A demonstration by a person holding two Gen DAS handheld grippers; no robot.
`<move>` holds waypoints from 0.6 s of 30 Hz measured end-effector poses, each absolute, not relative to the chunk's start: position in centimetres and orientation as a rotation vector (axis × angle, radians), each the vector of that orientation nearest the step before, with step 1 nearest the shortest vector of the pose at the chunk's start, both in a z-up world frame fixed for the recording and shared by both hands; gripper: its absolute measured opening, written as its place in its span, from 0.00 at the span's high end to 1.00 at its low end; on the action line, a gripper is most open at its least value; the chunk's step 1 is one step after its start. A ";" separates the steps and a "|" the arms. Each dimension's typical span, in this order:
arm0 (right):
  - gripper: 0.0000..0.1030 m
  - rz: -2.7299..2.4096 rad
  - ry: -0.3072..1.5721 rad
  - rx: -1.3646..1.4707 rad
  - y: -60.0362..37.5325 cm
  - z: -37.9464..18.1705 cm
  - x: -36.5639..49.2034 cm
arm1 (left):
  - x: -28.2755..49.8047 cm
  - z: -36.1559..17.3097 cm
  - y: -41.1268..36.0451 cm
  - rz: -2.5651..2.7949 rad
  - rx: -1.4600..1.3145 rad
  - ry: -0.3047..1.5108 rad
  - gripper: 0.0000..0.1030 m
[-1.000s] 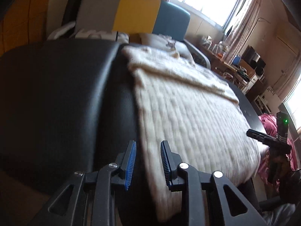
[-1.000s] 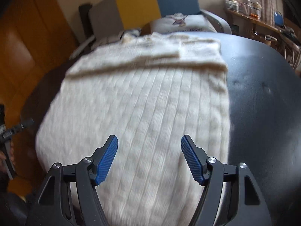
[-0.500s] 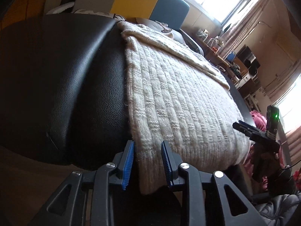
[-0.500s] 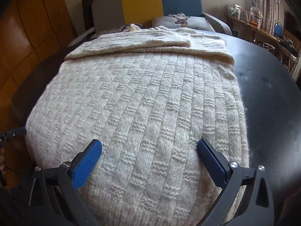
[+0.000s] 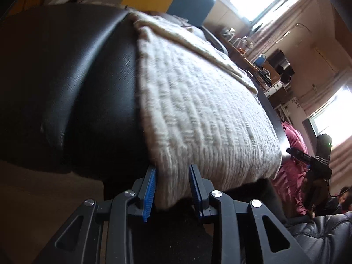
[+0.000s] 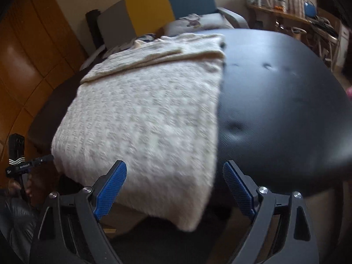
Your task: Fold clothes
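Note:
A cream knitted sweater lies flat on a black padded leather surface, its near hem hanging over the front edge. My left gripper is at the hem's left corner, with the corner hanging between its half-open jaws and not pinched. In the right wrist view the sweater fills the left half of the surface. My right gripper straddles the hem's right corner; its wide jaws are closing and the pads are clear of the knit. Each gripper shows in the other's view: the right gripper, the left gripper.
A sofa with grey, yellow and blue back panels stands behind the surface, cushions on it. A pink cloth lies at the far right. A cluttered shelf lines the right wall. Wood panelling is on the left.
My left gripper sank to the front edge and the hem's left corner came between its fingers. My right gripper spread wider and slid right to the hem's right corner.

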State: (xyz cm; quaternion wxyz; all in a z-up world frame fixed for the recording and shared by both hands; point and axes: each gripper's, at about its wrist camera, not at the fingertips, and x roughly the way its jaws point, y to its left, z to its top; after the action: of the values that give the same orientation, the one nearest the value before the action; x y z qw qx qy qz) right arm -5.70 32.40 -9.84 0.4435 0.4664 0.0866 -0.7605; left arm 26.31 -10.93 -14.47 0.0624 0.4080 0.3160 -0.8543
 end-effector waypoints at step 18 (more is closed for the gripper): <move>0.20 -1.821 0.129 1.212 32.5 -12.7 -6.2 | 27.0 -14.7 -10.4 -2.629 1.312 0.884 0.70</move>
State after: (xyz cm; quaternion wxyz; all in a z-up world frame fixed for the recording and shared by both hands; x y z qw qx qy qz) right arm -6.20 32.54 -12.67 0.4575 0.4917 0.0522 -0.7391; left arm 26.96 -10.38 -14.71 0.0364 0.4274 0.2880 -0.8562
